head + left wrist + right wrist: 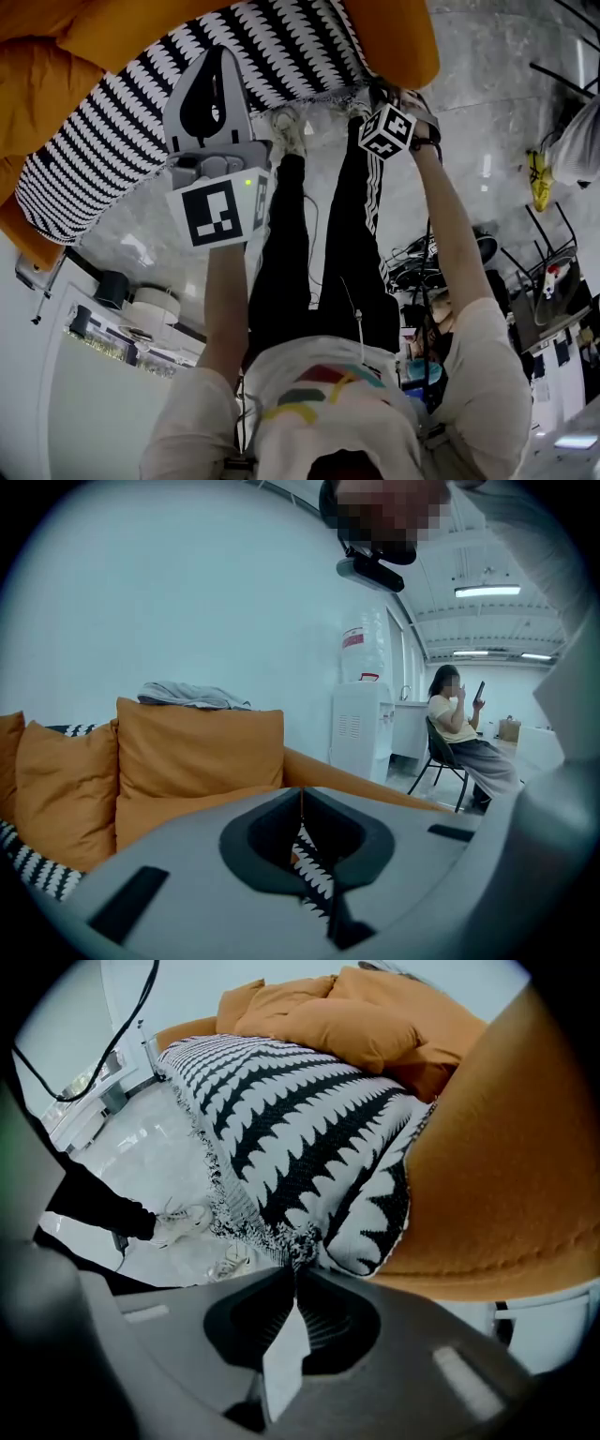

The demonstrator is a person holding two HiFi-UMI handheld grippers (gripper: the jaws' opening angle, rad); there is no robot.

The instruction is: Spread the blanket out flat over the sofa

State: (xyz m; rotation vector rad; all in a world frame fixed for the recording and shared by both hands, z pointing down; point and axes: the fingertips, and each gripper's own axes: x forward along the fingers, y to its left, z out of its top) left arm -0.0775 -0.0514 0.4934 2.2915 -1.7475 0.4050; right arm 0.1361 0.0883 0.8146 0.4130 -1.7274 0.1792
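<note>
The fingers of the left gripper [302, 799] were clenched together on a narrow fold of the black-and-white blanket [281, 1110], and a strip of its zigzag pattern showed in the slot between them. The fingers of the right gripper [296, 1274] were likewise pressed shut, grasping the blanket at its fringed edge, where the tassels bunched just beyond the tips. From the head view both grippers were held out at the near edge of the blanket, the left one raised over the middle of the patterned cloth and the right one at its right corner, well apart from each other. The blanket lay over the seat of the orange sofa [506, 1176], its fringe hanging over the front edge toward the floor [150, 1157], with a rounded bulge of cloth beside the sofa's arm at the right. Orange cushions [328, 1021] were piled at the far end of the seat, uncovered. A pair of white shoes [183, 1222] stood on the pale floor just beside the fringe. In the left gripper view a grey cloth [187, 696] rested on top of a back cushion, a white water dispenser [361, 724] stood against the far wall, and a seated person [459, 728] sat on a chair [436, 761] to its right.
</note>
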